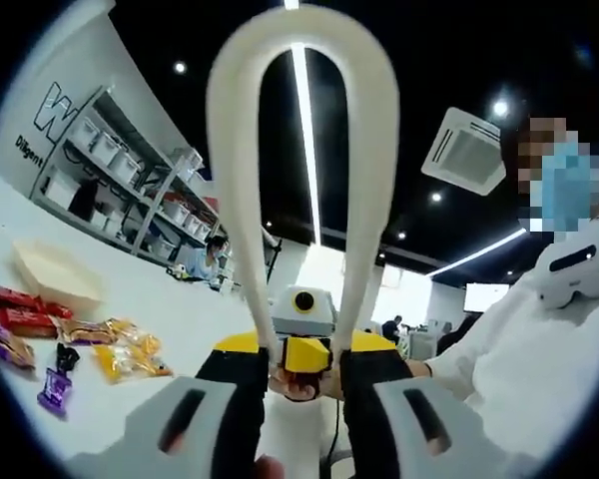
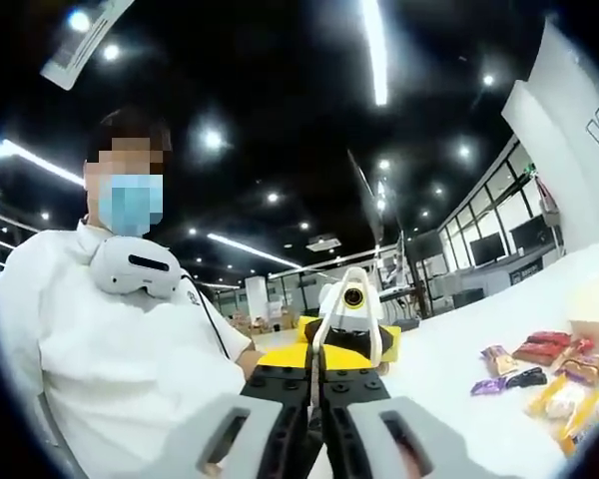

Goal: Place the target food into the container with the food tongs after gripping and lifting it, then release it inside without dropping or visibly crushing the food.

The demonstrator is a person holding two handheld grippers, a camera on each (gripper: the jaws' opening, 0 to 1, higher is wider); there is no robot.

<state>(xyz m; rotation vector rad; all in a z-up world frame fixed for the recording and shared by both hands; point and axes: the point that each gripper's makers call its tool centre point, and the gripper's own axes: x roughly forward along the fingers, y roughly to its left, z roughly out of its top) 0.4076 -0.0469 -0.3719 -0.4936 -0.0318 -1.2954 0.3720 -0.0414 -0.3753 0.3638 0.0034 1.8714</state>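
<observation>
Cream food tongs rise as a tall loop from my left gripper, whose black and yellow jaws press on the two arms from outside. My right gripper faces it just beyond, seen between the tong arms. In the right gripper view, my right gripper has its jaws closed together with nothing visible between them. The left gripper with the tongs stands straight ahead of it. Wrapped snack packets lie on the white table, and a cream container stands behind them. The same packets show to the right.
A person in a white top with a headset round the neck stands close beside the table. Storage shelves with bins line the far wall. Red packets and purple ones lie near the table's edge.
</observation>
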